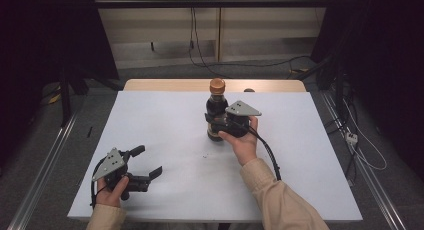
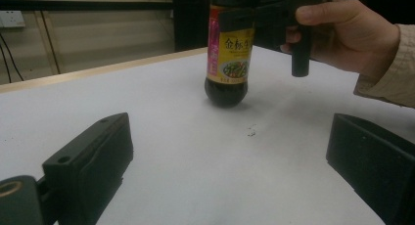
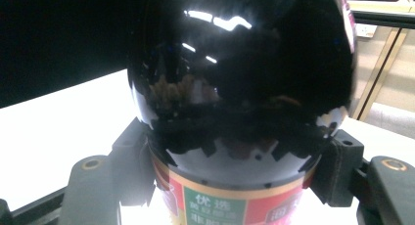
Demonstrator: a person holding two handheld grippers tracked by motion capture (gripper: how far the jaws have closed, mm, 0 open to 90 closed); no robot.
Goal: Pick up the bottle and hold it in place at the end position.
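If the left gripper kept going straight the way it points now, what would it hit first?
Probably the dark sauce bottle held by the right gripper; the left gripper is open and the white table between looks bare, though depth is uncertain.

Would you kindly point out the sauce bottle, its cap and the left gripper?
sauce bottle (image 2: 228, 63), left gripper view, on its label.
cap (image 1: 217, 85), high view, on its side.
left gripper (image 1: 148, 161), high view, between its open jaws.
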